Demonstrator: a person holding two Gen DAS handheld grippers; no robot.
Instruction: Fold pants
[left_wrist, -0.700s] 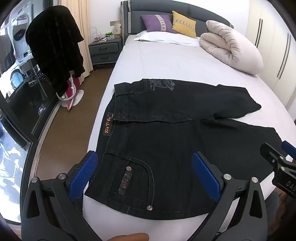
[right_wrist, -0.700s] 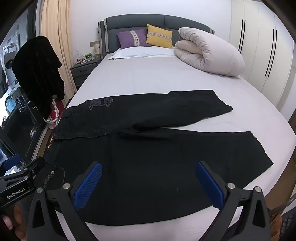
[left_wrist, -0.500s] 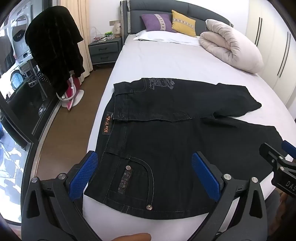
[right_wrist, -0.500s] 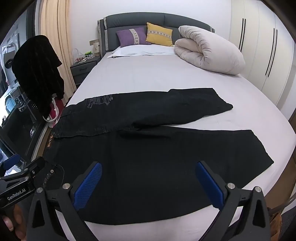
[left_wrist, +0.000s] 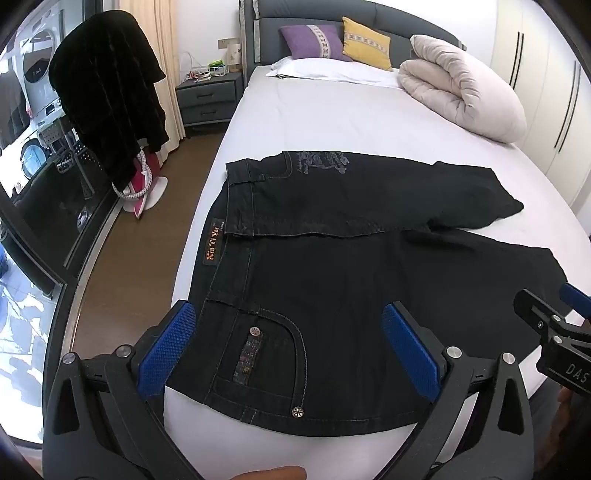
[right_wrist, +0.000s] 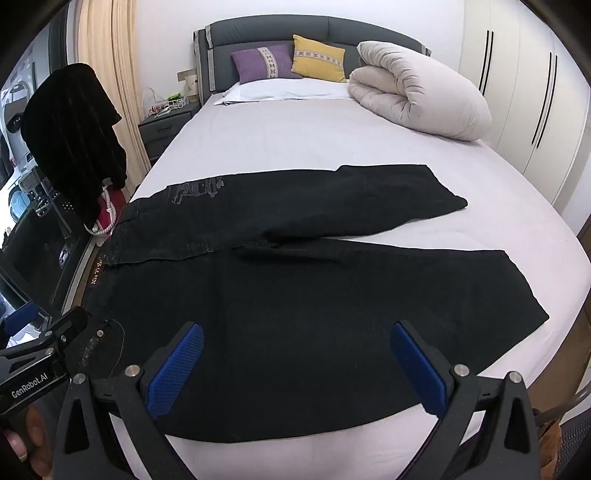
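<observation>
My left tool (left_wrist: 291, 350) hung wide open over the waistband end of the black jeans (left_wrist: 369, 280), its blue pads (left_wrist: 164, 350) spread to either side of the studded back pocket (left_wrist: 266, 354) and gripping nothing. My right tool (right_wrist: 295, 367) was just as wide and empty, poised above the near leg further along — its pads (right_wrist: 419, 373) clear of the cloth as far as I could tell. The jeans lay flat across the foot of the bed (right_wrist: 280, 144), waistband toward the bed's left edge, the two legs splayed apart in a shallow V. Beyond them sat a rolled beige duvet (right_wrist: 417, 99), with a purple cushion (right_wrist: 264, 62) and a yellow cushion (right_wrist: 318, 57) against the headboard.
</observation>
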